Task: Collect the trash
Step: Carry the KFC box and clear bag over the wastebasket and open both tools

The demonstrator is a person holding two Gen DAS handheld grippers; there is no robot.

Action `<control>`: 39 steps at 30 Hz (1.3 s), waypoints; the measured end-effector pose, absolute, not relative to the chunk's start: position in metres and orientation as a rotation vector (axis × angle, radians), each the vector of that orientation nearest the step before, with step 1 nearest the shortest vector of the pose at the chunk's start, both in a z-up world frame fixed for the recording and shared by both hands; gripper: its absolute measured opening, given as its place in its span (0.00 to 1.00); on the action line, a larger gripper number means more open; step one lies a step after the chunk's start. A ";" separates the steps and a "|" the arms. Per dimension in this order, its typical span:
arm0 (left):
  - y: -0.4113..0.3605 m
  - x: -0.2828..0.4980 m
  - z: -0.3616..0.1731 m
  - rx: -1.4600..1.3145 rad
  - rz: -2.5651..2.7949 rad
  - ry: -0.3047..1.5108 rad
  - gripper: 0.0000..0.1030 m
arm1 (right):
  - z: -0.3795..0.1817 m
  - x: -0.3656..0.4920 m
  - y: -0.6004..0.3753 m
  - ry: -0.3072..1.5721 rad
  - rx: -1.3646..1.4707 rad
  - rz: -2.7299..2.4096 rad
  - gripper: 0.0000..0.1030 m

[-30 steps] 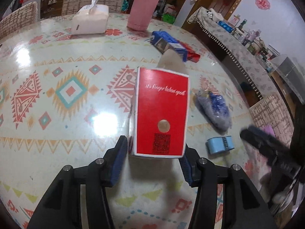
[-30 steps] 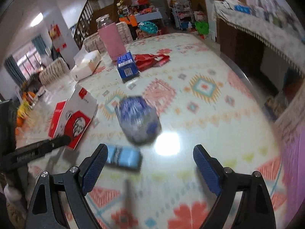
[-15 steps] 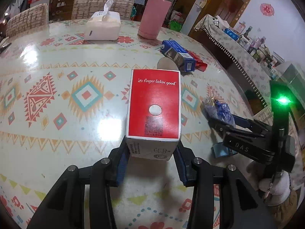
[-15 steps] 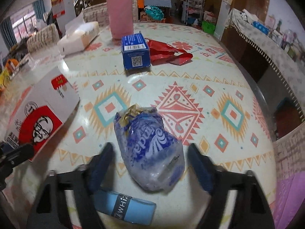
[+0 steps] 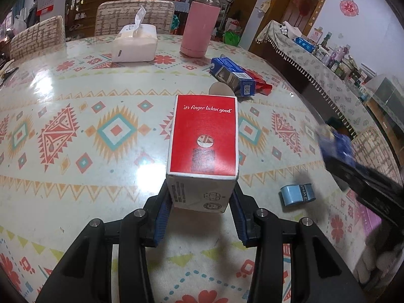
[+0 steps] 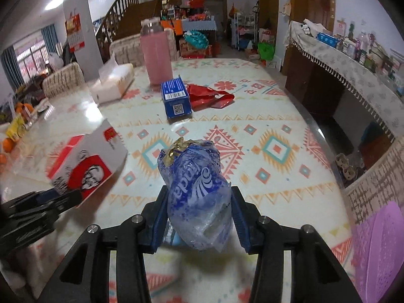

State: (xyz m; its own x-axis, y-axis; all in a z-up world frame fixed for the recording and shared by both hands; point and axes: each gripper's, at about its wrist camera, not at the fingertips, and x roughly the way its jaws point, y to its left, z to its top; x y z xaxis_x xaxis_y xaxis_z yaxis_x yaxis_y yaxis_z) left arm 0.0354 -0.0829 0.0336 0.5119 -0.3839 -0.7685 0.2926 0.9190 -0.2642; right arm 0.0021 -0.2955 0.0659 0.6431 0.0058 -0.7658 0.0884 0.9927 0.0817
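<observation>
My left gripper (image 5: 200, 199) is shut on the near end of a red and white fast-food box (image 5: 203, 139), which slopes away from me over the patterned table (image 5: 75, 96). The right wrist view shows the same box (image 6: 83, 161) at the left, tilted off the table. My right gripper (image 6: 199, 212) has a crumpled blue plastic bag (image 6: 199, 189) between its pads; its jaws are closing and squeeze the bag, which is raised above the table. In the left wrist view that bag (image 5: 335, 144) is a blur at the right edge.
A light blue tape roll (image 5: 298, 194) lies on the table between the grippers. Farther back are a blue carton (image 6: 175, 98), a red wrapper (image 6: 209, 97), a pink bottle (image 5: 200, 32) and a tissue pack (image 5: 135, 44). A purple basket (image 6: 378, 247) sits beyond the right table edge.
The right gripper came over the blue bag, closed on it and lifted it. The left gripper closed on the red box and raised its near end.
</observation>
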 end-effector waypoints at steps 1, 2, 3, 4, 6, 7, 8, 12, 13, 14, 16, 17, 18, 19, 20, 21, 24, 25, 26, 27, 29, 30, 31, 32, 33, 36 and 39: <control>-0.082 0.035 0.034 -0.108 -0.408 0.950 0.41 | 0.068 -0.003 -0.297 0.869 0.125 -0.044 0.49; -0.082 0.034 0.034 -0.111 -0.409 0.949 0.41 | 0.069 -0.010 -0.297 0.868 0.139 -0.039 0.49; -0.082 0.034 0.035 -0.112 -0.410 0.947 0.41 | 0.070 -0.015 -0.298 0.868 0.149 -0.036 0.49; -0.082 0.033 0.035 -0.112 -0.410 0.946 0.41 | 0.069 -0.022 -0.298 0.870 0.164 -0.034 0.49; -0.083 0.032 0.035 -0.110 -0.411 0.942 0.41 | 0.067 -0.034 -0.299 0.877 0.193 -0.028 0.49; -0.083 0.031 0.035 -0.107 -0.411 0.941 0.41 | 0.066 -0.039 -0.299 0.879 0.204 -0.025 0.49; -0.084 0.031 0.035 -0.104 -0.411 0.941 0.41 | 0.065 -0.045 -0.300 0.881 0.218 -0.023 0.49; -0.084 0.029 0.034 -0.101 -0.408 0.941 0.41 | 0.060 -0.064 -0.303 0.882 0.253 -0.026 0.49; -0.084 0.029 0.033 -0.101 -0.406 0.941 0.41 | 0.059 -0.068 -0.305 0.880 0.261 -0.029 0.49; -0.084 0.029 0.033 -0.102 -0.407 0.941 0.41 | 0.059 -0.073 -0.306 0.877 0.266 -0.033 0.49; -0.084 0.030 0.033 -0.101 -0.406 0.939 0.41 | 0.059 -0.084 -0.309 0.867 0.273 -0.047 0.49; -0.084 0.030 0.033 -0.099 -0.405 0.938 0.41 | 0.059 -0.088 -0.311 0.864 0.279 -0.050 0.49; -0.084 0.030 0.033 -0.098 -0.406 0.938 0.41 | 0.059 -0.094 -0.313 0.861 0.287 -0.052 0.49; -0.084 0.030 0.033 -0.098 -0.406 0.939 0.41 | 0.059 -0.098 -0.315 0.858 0.292 -0.054 0.49; -0.084 0.030 0.033 -0.098 -0.406 0.939 0.41 | 0.059 -0.103 -0.317 0.854 0.297 -0.059 0.49; -0.084 0.030 0.033 -0.096 -0.406 0.939 0.41 | 0.060 -0.109 -0.320 0.849 0.302 -0.065 0.49; -0.084 0.029 0.033 -0.093 -0.408 0.937 0.41 | 0.060 -0.124 -0.329 0.836 0.323 -0.080 0.49; -0.085 0.029 0.033 -0.092 -0.407 0.937 0.41 | 0.060 -0.130 -0.333 0.831 0.334 -0.086 0.49; -0.084 0.029 0.033 -0.091 -0.406 0.936 0.41 | 0.060 -0.135 -0.336 0.827 0.342 -0.092 0.49; -0.084 0.029 0.032 -0.092 -0.407 0.935 0.41 | 0.060 -0.140 -0.339 0.824 0.348 -0.098 0.49; -0.085 0.029 0.032 -0.089 -0.407 0.936 0.41 | 0.062 -0.151 -0.347 0.815 0.362 -0.114 0.49; -0.085 0.029 0.033 -0.086 -0.405 0.935 0.41 | 0.062 -0.157 -0.352 0.810 0.369 -0.122 0.49; -0.086 0.029 0.033 -0.080 -0.402 0.933 0.41 | 0.063 -0.161 -0.356 0.805 0.373 -0.130 0.50; -0.086 0.028 0.033 -0.076 -0.399 0.930 0.41 | 0.064 -0.166 -0.360 0.798 0.377 -0.139 0.50; -0.087 0.028 0.033 -0.073 -0.399 0.929 0.41 | 0.066 -0.173 -0.365 0.788 0.381 -0.151 0.50; -0.088 0.027 0.037 -0.063 -0.394 0.917 0.41 | 0.070 -0.185 -0.374 0.768 0.387 -0.172 0.50; -0.091 0.024 0.044 -0.052 -0.382 0.905 0.41 | 0.072 -0.201 -0.386 0.746 0.391 -0.202 0.50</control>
